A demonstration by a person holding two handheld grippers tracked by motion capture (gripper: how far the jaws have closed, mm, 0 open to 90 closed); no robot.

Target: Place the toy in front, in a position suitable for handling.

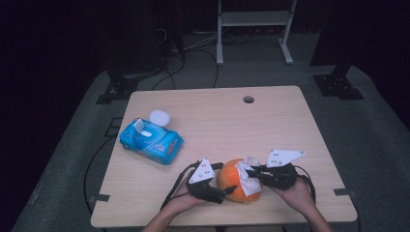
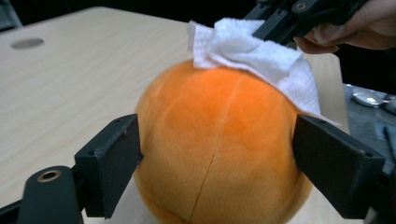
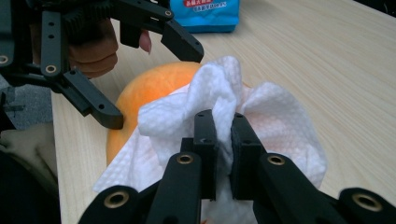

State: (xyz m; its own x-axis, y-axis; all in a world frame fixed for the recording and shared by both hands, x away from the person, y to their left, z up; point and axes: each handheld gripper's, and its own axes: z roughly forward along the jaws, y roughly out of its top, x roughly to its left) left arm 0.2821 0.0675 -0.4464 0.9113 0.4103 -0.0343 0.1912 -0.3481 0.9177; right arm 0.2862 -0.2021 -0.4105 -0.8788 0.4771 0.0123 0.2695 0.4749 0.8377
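Wiping down a plush orange ball on the worktop (image 1: 270,116) with a wet wipe

Biggest thing first: the worktop holds the orange ball (image 1: 235,180) near its front edge, pretty much centred. Blue wipes pack (image 1: 151,140) sits toward the left edge, lid flipped up, out of the way. Left claw (image 2: 217,161) has its jaws spread wide around the ball's sides, looks like it's bracing it so it won't roll. Right claw (image 3: 223,140) is pinched tight on the white wipe (image 3: 261,121), draped over the ball's top.
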